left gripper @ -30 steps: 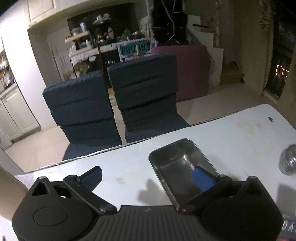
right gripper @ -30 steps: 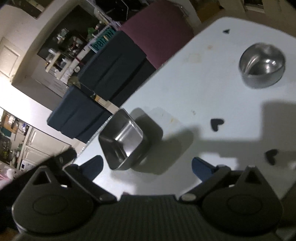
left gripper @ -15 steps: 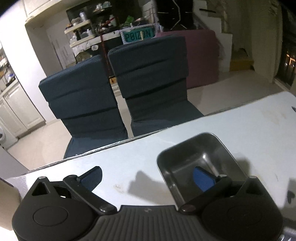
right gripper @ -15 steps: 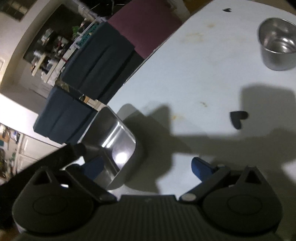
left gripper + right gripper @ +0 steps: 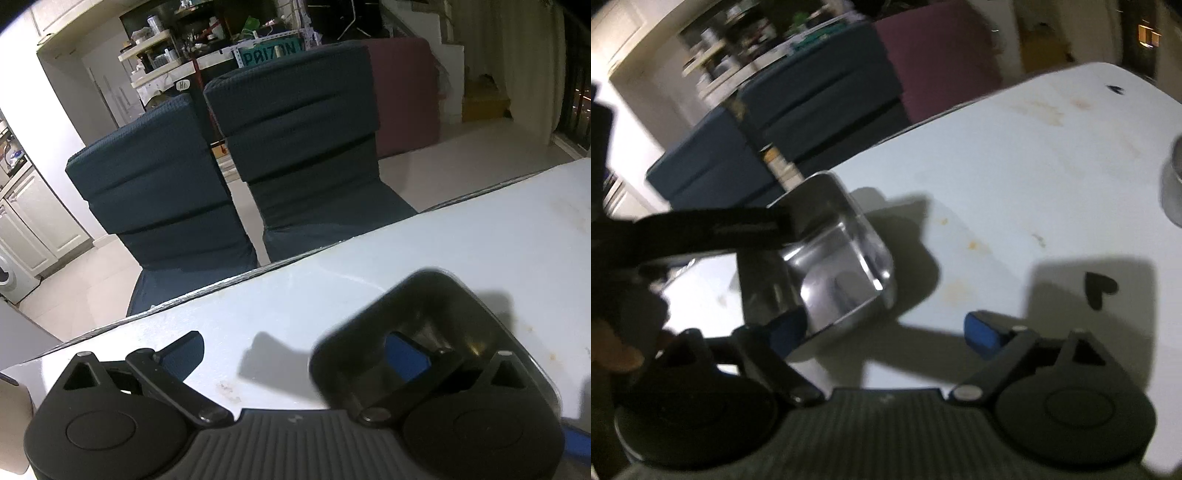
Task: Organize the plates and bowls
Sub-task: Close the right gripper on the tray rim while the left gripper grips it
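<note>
While the rectangular steel tray (image 5: 421, 314) rests on the white worktop (image 5: 480, 251), the left tool (image 5: 295, 354) straddles its wall, spread, and the right tool (image 5: 882, 328), also spread, has just been narrowing around the tray's near corner.

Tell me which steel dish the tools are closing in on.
The rectangular steel tray, not the round steel bowl at the far right; the left tool's finger is inside it.

Two blue chairs (image 5: 229, 177), pale tiled floor (image 5: 85, 280)

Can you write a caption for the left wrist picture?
Open left gripper straddles a wall of the steel tray on the white table.
</note>
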